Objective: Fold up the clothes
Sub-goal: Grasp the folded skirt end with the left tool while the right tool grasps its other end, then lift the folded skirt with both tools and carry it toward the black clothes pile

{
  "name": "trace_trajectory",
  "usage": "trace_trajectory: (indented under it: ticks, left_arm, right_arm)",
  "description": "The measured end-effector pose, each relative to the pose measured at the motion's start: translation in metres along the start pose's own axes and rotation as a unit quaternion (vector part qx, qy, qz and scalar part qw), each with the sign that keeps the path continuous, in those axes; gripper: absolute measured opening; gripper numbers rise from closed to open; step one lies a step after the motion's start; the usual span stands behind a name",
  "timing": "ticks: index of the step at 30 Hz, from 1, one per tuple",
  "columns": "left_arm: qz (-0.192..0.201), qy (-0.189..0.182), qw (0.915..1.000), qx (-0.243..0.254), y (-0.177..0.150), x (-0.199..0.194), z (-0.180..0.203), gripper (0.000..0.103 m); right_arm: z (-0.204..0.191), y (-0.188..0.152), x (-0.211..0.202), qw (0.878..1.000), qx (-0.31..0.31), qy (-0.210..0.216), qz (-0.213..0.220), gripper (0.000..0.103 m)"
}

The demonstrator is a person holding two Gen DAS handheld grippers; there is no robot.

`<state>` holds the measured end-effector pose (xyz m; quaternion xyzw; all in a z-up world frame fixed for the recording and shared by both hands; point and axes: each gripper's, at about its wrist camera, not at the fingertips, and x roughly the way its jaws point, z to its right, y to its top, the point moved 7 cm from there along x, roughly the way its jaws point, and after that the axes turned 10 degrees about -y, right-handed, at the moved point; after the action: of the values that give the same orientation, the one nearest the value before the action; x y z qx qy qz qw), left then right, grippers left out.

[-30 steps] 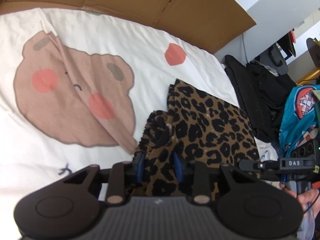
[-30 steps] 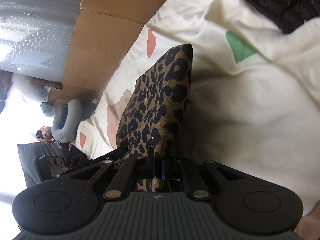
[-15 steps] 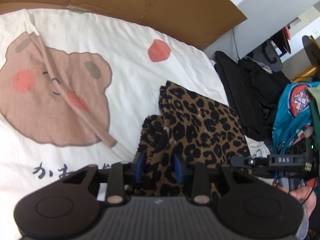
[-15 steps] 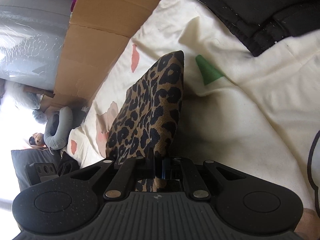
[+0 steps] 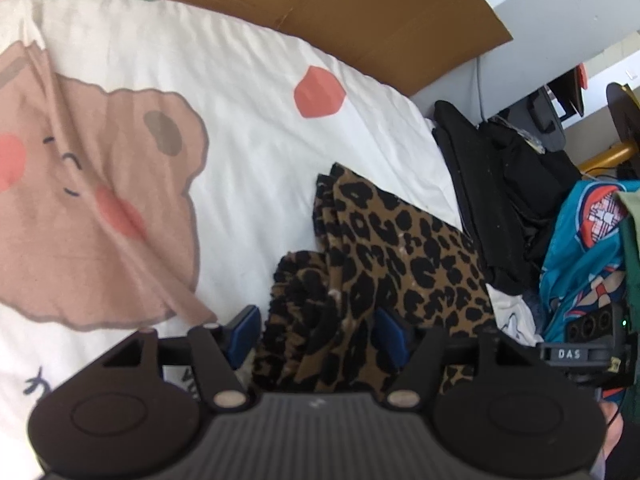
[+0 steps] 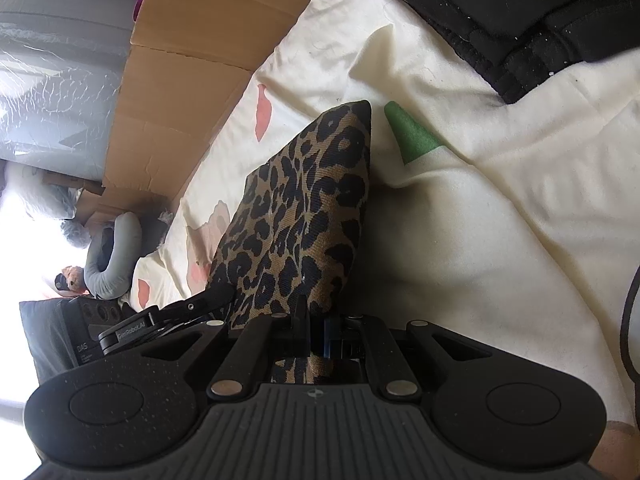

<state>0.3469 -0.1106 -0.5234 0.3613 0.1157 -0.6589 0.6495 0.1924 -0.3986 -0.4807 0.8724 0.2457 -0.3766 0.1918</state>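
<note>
The leopard-print garment is mid-fold: left gripper opening around its bunched edge, right gripper pinching it, likely releasing next.

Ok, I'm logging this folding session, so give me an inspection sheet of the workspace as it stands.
Surface: white bedsheet with a bear print, creased.
Job's things: leopard garment, folded in layers and lying on the sheet.
Clutter: black clothes and blue printed fabric piled at the bed's edge.
Grippers: left tongs opening, the garment's bunched edge between the pads and no longer pressed; right tongs shut on a garment corner.
Cables: a thin dark one by the hand at the lower right of the left view.
Surroundings: cardboard along the bed's far side, grey neck pillow, desk area beyond.
</note>
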Motion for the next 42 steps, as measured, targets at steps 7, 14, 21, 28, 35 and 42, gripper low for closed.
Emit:
trace_trajectory:
  ticks: [7,14,21,28,35,42]
  left_arm:
    - [-0.014,-0.012,0.9998,-0.001,0.004,0.007,0.002,0.061]
    - [0.001,-0.012,0.9999,0.009,0.005,-0.005,0.006,0.032]
    - [0.020,0.003,0.9995,0.025,0.004,-0.014,0.017,0.026]
    - [0.054,0.009,0.9983,0.019,0.008,-0.037,0.029,0.025]
    - [0.080,0.019,0.9960,0.034,0.016,-0.068,0.062,0.025]
    - [0.108,0.021,0.9929,0.044,0.027,-0.095,0.107,0.024]
  right_arm:
    - [0.001,-0.001,0.004,1.000,0.004,0.000,-0.001,0.004]
    - [-0.006,0.000,0.001,1.000,-0.005,-0.001,0.008,0.004]
    - [-0.015,0.000,-0.003,1.000,-0.013,-0.003,0.015,0.004]
    - [-0.034,0.004,-0.016,0.999,-0.034,0.002,0.028,0.004]
    - [-0.063,0.007,-0.039,0.997,-0.068,0.000,0.048,0.004]
    - [-0.100,0.017,-0.080,0.990,-0.112,-0.006,0.085,0.004]
